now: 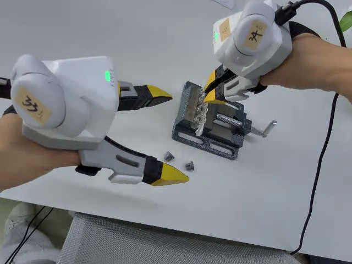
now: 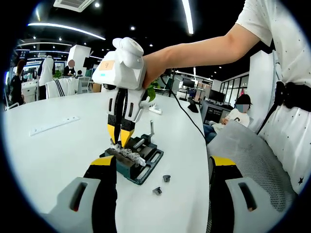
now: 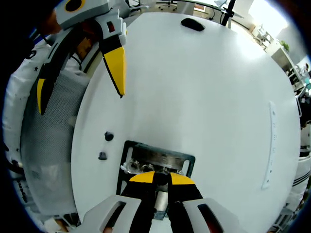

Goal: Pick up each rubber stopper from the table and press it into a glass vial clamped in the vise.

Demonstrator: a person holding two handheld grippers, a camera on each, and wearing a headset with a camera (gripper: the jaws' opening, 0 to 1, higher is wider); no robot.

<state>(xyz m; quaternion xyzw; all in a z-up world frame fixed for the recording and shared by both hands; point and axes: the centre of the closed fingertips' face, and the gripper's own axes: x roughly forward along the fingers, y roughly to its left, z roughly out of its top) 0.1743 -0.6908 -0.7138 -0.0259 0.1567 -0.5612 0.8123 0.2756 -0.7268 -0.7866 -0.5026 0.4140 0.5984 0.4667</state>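
Note:
A dark vise (image 1: 220, 137) (image 2: 146, 167) (image 3: 146, 149) stands mid-table and clamps a row of clear glass vials (image 1: 199, 113) (image 2: 130, 154) (image 3: 137, 167). My right gripper (image 1: 209, 91) (image 2: 120, 139) (image 3: 163, 178) points down just over the vials, its jaws close together on a small dark rubber stopper. Two more dark stoppers (image 1: 169, 157) (image 1: 190, 165) (image 2: 166, 178) (image 3: 109, 136) lie on the table beside the vise. To the left of the vise my left gripper (image 1: 168, 135) (image 2: 163, 162) (image 3: 81, 99) hovers wide open, holding nothing.
A black cable (image 1: 322, 165) trails across the right of the white table (image 1: 121, 44). A grey mesh chair back (image 1: 137, 242) sits below the near table edge. A white ruler-like strip (image 2: 53, 125) (image 3: 269, 145) lies farther off. People stand in the background.

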